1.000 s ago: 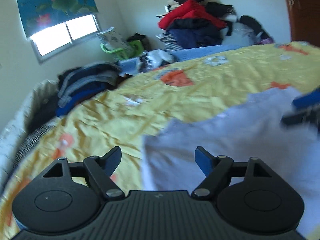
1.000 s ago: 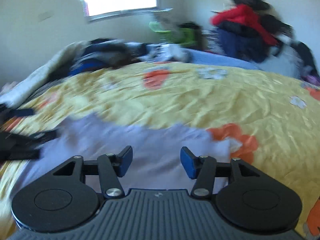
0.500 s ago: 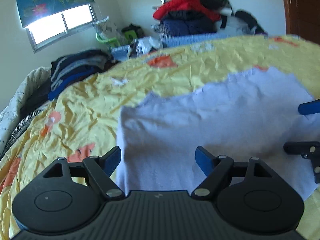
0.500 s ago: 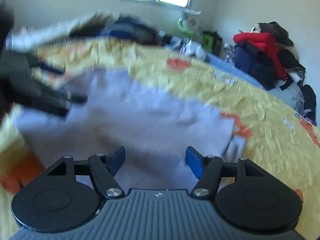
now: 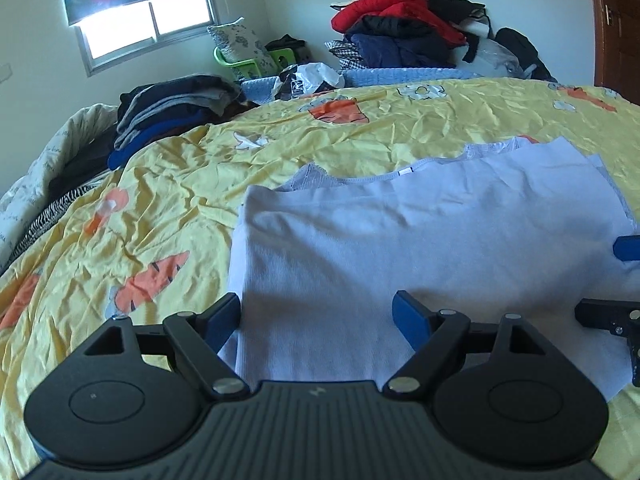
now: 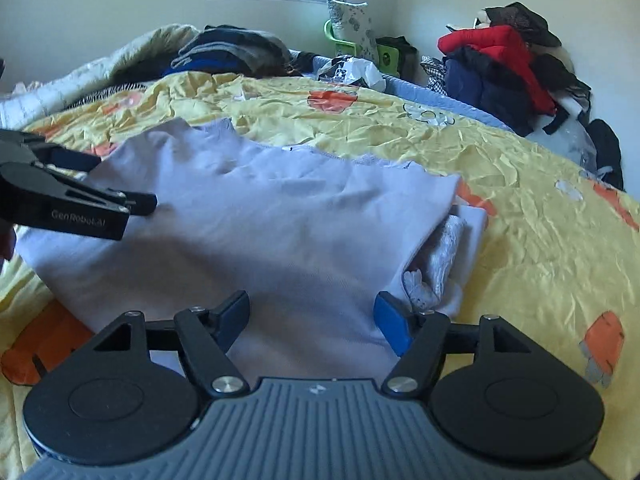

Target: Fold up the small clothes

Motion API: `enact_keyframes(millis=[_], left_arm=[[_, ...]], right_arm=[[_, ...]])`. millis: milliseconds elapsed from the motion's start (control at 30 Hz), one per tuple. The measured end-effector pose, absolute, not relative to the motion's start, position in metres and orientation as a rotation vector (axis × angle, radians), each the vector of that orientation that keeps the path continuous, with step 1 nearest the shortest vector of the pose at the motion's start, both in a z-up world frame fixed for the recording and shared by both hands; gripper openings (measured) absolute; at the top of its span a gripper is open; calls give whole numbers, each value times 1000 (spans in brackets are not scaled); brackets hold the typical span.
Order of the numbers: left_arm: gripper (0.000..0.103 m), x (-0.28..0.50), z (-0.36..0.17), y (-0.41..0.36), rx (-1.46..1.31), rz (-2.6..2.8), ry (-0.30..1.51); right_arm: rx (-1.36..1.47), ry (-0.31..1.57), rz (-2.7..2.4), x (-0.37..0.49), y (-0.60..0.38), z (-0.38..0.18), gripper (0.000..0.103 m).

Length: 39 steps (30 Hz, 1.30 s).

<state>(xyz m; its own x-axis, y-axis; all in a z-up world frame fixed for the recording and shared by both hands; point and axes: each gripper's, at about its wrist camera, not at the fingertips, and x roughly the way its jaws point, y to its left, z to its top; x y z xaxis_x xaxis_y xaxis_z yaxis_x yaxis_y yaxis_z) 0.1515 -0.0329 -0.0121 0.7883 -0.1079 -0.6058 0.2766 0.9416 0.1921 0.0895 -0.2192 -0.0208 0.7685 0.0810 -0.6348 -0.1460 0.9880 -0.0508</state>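
The garment (image 5: 420,240) lay folded flat across the middle of both frames on the bed (image 5: 168,200), sharper than a second before. The left gripper (image 5: 318,316) stood open over its near edge. The right gripper (image 6: 312,312), jaws just opening wider, held nothing. A green basket (image 5: 244,65) at upper centre held a pillow (image 5: 240,42).

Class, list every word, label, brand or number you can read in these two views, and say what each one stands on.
"GenRobot.AI": on the side of the left claw, seen in the right wrist view.
Small logo mark on the right claw's ribbed body: a symbol, not letters.
Print on the white plastic bag: too small to read.
Tag at the neckline of the pale garment: too small to read.
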Motion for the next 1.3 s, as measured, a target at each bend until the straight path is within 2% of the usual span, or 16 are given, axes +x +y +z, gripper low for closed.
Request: enact_keyframes(millis=[133, 367, 600, 800, 933, 1167, 1300], left_arm=[[84, 149, -15, -33, 262, -198, 631], [88, 147, -19, -33, 257, -192, 622], [91, 141, -26, -32, 240, -171, 579], [91, 140, -27, -32, 246, -164, 565], [91, 137, -28, -36, 270, -150, 550], [92, 136, -28, -35, 261, -155, 551], [92, 136, -28, -34, 253, -155, 553]], right_arm=[[-100, 666, 118, 88, -215, -26, 80], [-89, 638, 124, 86, -215, -30, 83], [-79, 633, 140, 85, -214, -31, 91], [-70, 573, 131, 75, -212, -26, 86], [-40, 509, 140, 81, -211, -9, 88], [34, 597, 38, 117, -233, -25, 85], [16, 599, 30, 118, -230, -27, 89]])
